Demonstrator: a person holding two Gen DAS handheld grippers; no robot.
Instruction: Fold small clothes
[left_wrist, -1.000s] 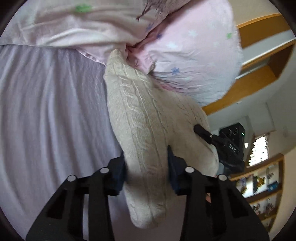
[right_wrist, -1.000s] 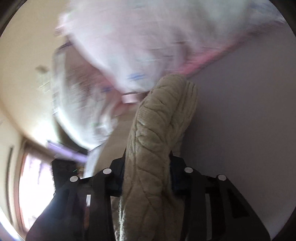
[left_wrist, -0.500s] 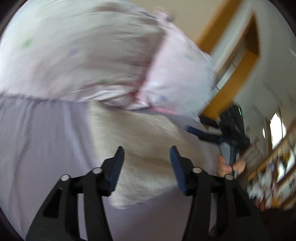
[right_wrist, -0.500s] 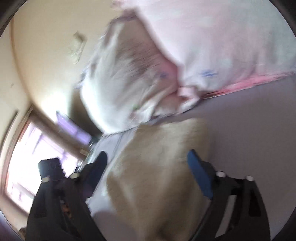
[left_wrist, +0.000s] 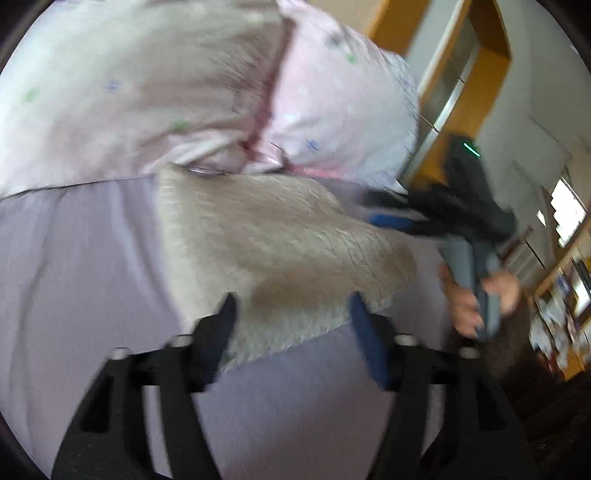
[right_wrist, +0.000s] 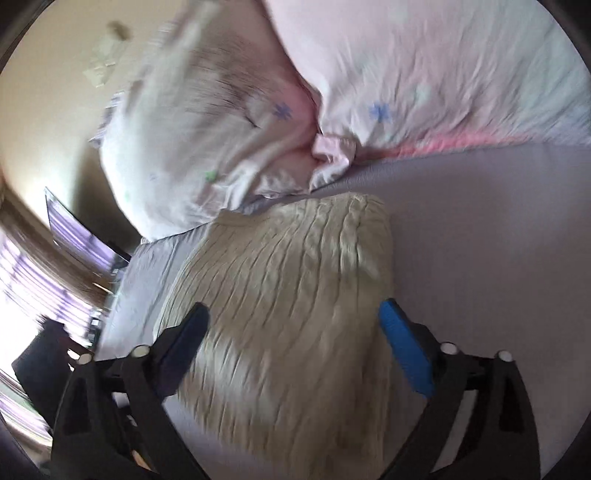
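Note:
A cream cable-knit garment (left_wrist: 266, 251) lies folded flat on the lilac bed sheet (left_wrist: 74, 280); it also shows in the right wrist view (right_wrist: 288, 295). My left gripper (left_wrist: 291, 314) is open, its jaws spread above the garment's near edge and holding nothing. My right gripper (right_wrist: 291, 325) is open wide over the garment's other side, empty. The right gripper also shows in the left wrist view (left_wrist: 399, 218), held by a hand at the garment's far right edge.
Two pink-white pillows with small star prints (left_wrist: 184, 92) (right_wrist: 424, 74) lie against the garment's far end. Wooden shelves (left_wrist: 480, 66) stand beyond the bed on the right. A window and a screen (right_wrist: 74, 236) are on the left in the right wrist view.
Both grippers were shut on the garment a second ago. They have let go and opened, the garment has dropped flat on the sheet, and both grippers have pulled back.

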